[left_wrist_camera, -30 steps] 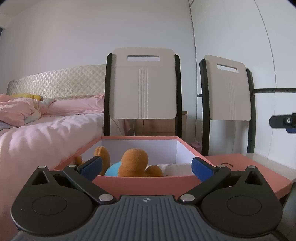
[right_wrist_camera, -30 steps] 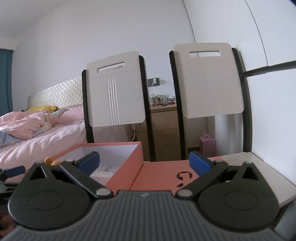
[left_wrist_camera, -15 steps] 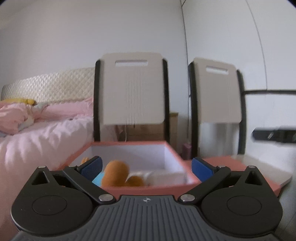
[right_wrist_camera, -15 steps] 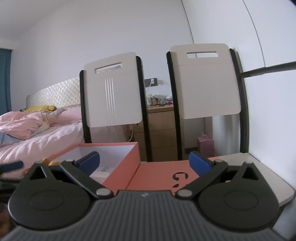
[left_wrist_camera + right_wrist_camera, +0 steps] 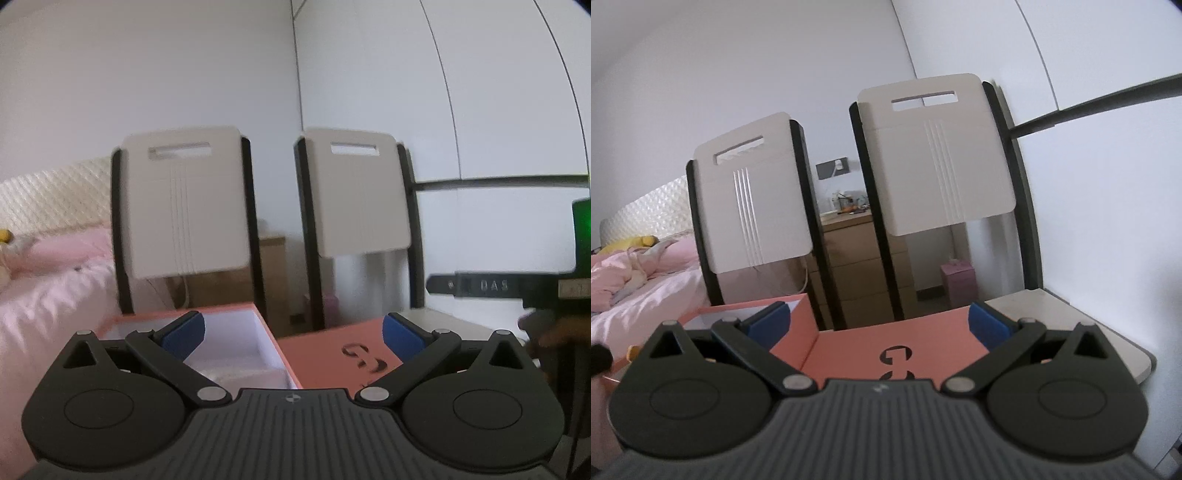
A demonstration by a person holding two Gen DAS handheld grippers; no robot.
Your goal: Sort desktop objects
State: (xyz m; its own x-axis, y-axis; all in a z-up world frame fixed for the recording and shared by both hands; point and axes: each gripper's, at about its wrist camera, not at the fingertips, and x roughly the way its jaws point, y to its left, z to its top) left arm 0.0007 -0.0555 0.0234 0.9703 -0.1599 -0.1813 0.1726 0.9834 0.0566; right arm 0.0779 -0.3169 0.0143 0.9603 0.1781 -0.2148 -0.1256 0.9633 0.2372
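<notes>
1. Pink bed (image 5: 646,295): left of the open coral box (image 5: 236,332).
2. Left gripper (image 5: 291,332): fingers spread wide, empty, above the box's right wall.
3. Coral lid (image 5: 905,339): flat, touching the box's right side.
4. Right gripper (image 5: 879,323): fingers spread wide, empty, over the lid.
5. Two folded chairs (image 5: 934,155): upright behind the box.

Two chairs (image 5: 750,206), one box (image 5: 236,332), one lid (image 5: 916,343)
</notes>
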